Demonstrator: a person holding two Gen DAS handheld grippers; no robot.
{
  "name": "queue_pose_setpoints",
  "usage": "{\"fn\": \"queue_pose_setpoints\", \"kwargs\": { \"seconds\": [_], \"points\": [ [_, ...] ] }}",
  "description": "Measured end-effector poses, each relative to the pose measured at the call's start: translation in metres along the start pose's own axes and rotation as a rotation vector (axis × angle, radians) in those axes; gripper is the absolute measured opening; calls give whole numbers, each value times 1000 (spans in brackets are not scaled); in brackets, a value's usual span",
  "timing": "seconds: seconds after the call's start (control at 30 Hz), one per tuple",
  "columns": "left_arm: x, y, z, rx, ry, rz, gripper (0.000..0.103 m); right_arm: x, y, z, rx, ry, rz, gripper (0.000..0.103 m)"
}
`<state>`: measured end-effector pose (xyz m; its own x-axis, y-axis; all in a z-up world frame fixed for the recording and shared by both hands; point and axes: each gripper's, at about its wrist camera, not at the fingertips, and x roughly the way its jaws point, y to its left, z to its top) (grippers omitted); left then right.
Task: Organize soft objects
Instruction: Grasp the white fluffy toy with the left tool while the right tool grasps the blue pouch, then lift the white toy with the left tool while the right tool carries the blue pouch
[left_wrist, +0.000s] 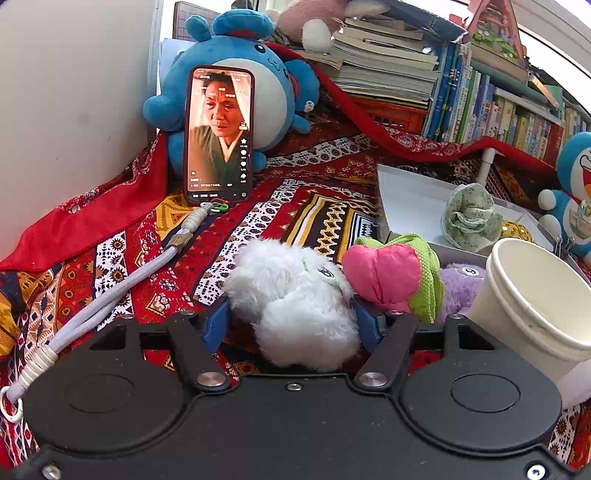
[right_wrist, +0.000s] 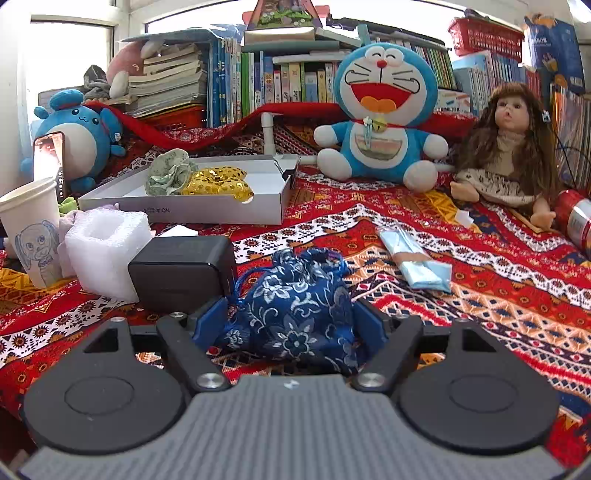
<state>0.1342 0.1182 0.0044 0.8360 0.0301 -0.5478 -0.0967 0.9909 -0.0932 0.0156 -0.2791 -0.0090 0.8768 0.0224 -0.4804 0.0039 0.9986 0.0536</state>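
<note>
So, quick rundown. Left gripper (left_wrist: 291, 317) w/ blue finger pads (left_wrist: 216, 326) either side of a fluffy white plush toy (left_wrist: 295, 299), pads right against the fur at both flanks, so looks clamped on it. Toy sits dead centre on the red patterned woven blanket (left_wrist: 122, 258). At 3 o'clock of it, touching: pink fabric heart w/ green mesh trim (left_wrist: 391, 277), then a lilac fuzzy toy (left_wrist: 461, 284) behind that, half hidden. White paper cup (left_wrist: 532, 295) at far 3 o'clock, tilted. At 1 o'clock, shallow white cardboard box (left_wrist: 410, 199) w/ a crumpled pale green floral cloth (left_wrist: 471, 218) in it. At 11 o'clock, phone w/ lit screen (left_wrist: 219, 134) propped upright against a big blue round plush (left_wrist: 236, 74). Grey braided lanyard (left_wrist: 110, 295) trails off toward 8 o'clock.

Right gripper (right_wrist: 291, 325) straddles a navy floral brocade drawstring pouch (right_wrist: 295, 310); pads near its sides but can't tell if actually pressing. Pouch rests on the blanket, centre frame. Black boxy charger brick (right_wrist: 184, 269) at 10 o'clock, just beside it, white foam block (right_wrist: 107, 247) further left. Light blue folded packet (right_wrist: 417, 258) at 2 o'clock. Gold sequin cushion (right_wrist: 218, 184) in the box next to the green cloth. Blue-and-white cat plush (right_wrist: 380, 110) at 12–1 o'clock, long-haired doll (right_wrist: 509, 147) at 2.
</note>
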Motion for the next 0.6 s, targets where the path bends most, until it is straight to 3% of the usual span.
{"fn": "queue_pose_setpoints", "kwargs": {
  "seconds": [0.23, 0.33, 0.6],
  "points": [
    [-5, 2, 1, -7, -1, -2, 63, -3, -2, -1, 2, 1, 4, 83],
    [-8, 3, 3, -13, -4, -2, 63, -5, -1, -2, -7, 4, 16, 73],
    [-17, 5, 9, -5, -22, 16, 62, -12, -1, 1, 15, -34, 7, 63]
  ]
}}
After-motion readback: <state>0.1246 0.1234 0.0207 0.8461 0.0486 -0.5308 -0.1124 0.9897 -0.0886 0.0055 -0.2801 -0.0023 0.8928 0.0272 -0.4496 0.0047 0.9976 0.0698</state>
